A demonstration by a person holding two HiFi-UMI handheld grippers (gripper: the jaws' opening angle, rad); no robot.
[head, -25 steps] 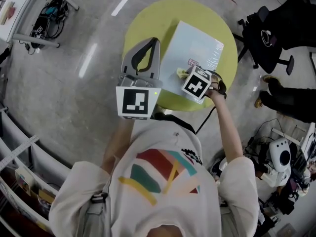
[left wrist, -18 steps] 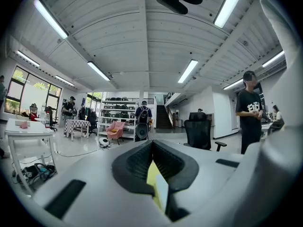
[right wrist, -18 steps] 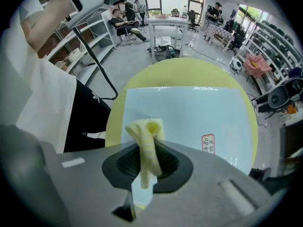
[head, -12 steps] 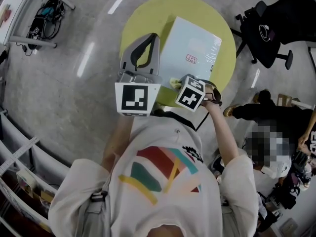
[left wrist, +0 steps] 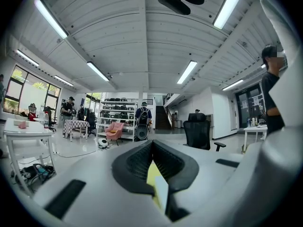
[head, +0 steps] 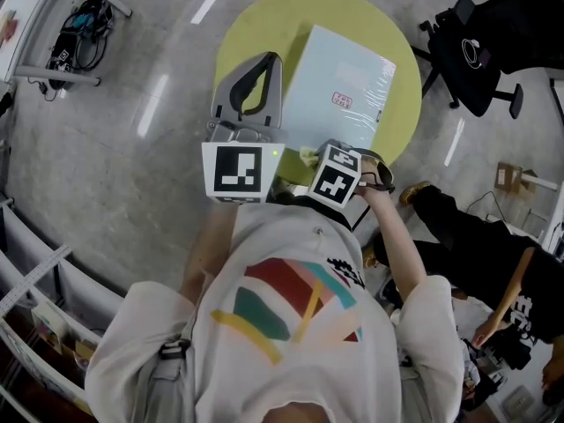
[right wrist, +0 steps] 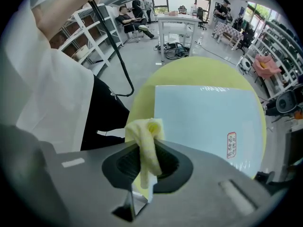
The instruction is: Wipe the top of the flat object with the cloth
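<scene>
A pale blue flat object (head: 339, 91) with a small red label lies on the round yellow-green table (head: 251, 29). My right gripper (head: 313, 157) is shut on a yellow cloth (head: 307, 154) at the object's near left corner. In the right gripper view the cloth (right wrist: 147, 148) hangs bunched from the right gripper (right wrist: 147, 143), with the flat object (right wrist: 208, 122) just beyond it. My left gripper (head: 276, 60) hovers over the table's left side beside the object, its jaws together with nothing in them. The left gripper (left wrist: 152, 144) points out level across the room.
A black office chair (head: 480, 51) stands right of the table. A person in black (head: 480, 254) is at the right. A white desk frame with cables (head: 84, 25) is at the upper left, and shelving (head: 35, 289) runs along the lower left.
My right gripper has drawn the cloth back across the flat object, from beside the red label to the near left corner. The left gripper has hardly moved.
</scene>
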